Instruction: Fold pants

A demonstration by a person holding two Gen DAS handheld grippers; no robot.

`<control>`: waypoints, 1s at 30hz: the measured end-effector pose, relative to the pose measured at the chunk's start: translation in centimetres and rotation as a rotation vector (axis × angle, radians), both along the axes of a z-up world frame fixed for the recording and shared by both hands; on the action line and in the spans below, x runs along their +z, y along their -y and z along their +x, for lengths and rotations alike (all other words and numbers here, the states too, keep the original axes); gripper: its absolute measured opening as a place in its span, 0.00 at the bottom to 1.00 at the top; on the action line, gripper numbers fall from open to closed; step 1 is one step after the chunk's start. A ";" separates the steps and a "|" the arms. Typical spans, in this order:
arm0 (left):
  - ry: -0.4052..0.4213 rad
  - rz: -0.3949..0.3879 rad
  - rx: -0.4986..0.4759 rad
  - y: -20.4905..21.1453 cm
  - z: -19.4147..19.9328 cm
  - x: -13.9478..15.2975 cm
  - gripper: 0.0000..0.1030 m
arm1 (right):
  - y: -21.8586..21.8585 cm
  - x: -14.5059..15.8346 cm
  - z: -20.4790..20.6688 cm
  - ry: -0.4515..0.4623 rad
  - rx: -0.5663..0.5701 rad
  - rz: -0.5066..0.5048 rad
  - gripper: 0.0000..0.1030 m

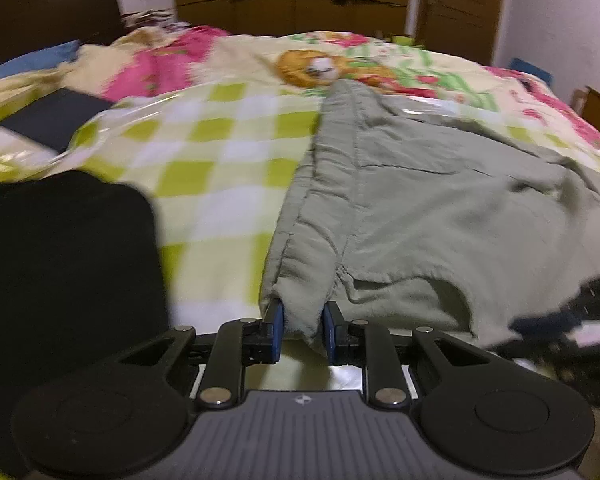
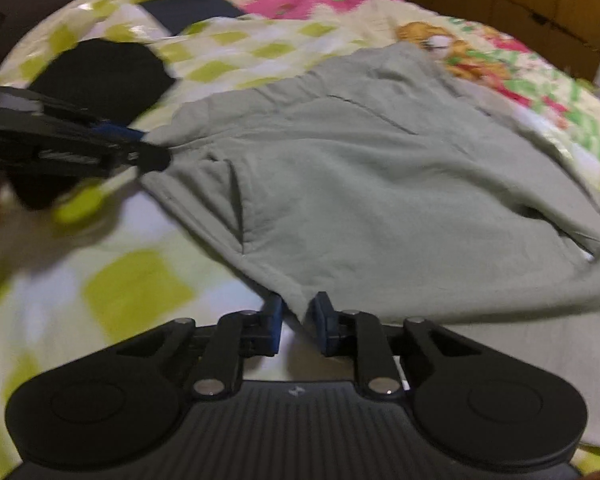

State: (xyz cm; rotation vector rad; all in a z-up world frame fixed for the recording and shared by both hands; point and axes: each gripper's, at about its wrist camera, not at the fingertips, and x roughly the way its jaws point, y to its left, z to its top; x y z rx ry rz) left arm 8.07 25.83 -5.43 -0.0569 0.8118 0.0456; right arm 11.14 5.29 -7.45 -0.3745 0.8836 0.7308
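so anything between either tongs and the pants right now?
Nothing visible. The left tongs are clamped on a bunched edge of the grey-green pants, and the right tongs pinch a corner of the same cloth. The black garment lies apart, left of them on the checked bedspread.

Dim indoor light on my feeds, yellowish cast. Both views motion-blurred, esp. the bed (image 1: pixel 228 152) cover; fisheye bends edges, dark corners. Slight glare on plastic at left.
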 end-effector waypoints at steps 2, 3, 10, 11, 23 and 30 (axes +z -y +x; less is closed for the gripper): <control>-0.010 0.015 0.041 -1.2 -1.0 0.2 0.35 | -1.1 0.0 -1.2 -0.045 0.009 0.038 0.18; -0.016 0.026 0.055 -1.6 -1.3 0.3 0.35 | -1.8 0.1 -1.8 -0.060 0.022 0.061 0.19; 0.027 0.101 0.050 -0.9 -3.9 3.7 0.36 | -1.4 2.8 -3.7 -0.076 0.004 0.203 0.36; 0.040 0.136 0.034 0.2 -4.0 4.3 0.36 | 0.0 3.5 -3.9 -0.059 -0.016 0.227 0.38; 0.128 0.175 -0.165 14.4 -0.1 7.3 0.36 | 30.6 5.0 0.8 0.123 -0.666 0.115 0.44; 0.088 0.008 -0.419 26.4 4.9 4.4 0.36 | 39.6 4.5 3.8 0.169 -0.824 0.063 0.56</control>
